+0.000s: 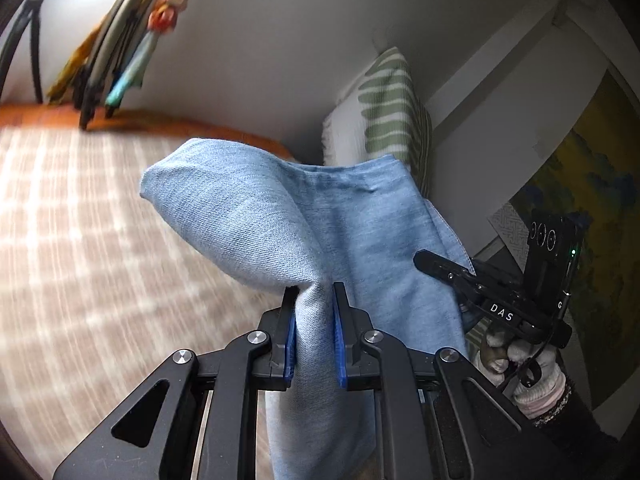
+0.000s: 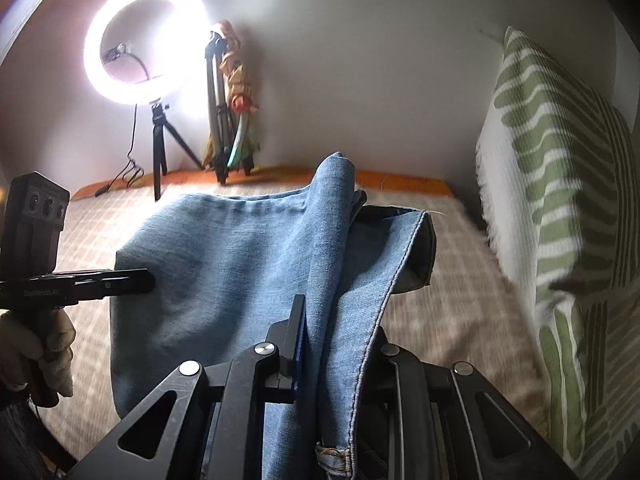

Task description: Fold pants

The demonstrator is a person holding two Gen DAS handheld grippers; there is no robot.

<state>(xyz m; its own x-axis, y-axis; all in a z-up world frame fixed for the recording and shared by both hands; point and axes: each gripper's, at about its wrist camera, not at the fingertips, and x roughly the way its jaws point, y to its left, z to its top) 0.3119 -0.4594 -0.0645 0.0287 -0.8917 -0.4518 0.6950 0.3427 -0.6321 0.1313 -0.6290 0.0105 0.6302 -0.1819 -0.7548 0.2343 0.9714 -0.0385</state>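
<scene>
Left wrist view: left claw (image 1: 314,300) points forward and somewhat downward over the bed (image 1: 80,220). Its blue pads (image 1: 340,344) are drawn in on a bunched fold of the light blue denim pants (image 1: 248,216), which rise between the fingers, balloon out ahead of them and also hang below the claw. At the view's right edge the right claw (image 1: 420,259) reaches in from the side, its black fingers against the far edge of the same cloth; the gloved right hand (image 1: 520,364) grips its handle below. White letters "DAS" read on that claw's body; other marks too small to read.

Right wrist view: right claw (image 2: 340,312) tilts steeply down toward the bed. Only its left finger (image 2: 298,320) shows; the other is covered by denim. The pants are pinched here, a stitched seam edge draping over the right side of the claw and the body of the cloth spreading left, lifted above the bed's checked cover. The left claw (image 2: 148,276) enters from the left edge, tips touching the cloth's left border, gloved left hand (image 2: 48,344) beneath. Its label is blurred, unreadable.
</scene>
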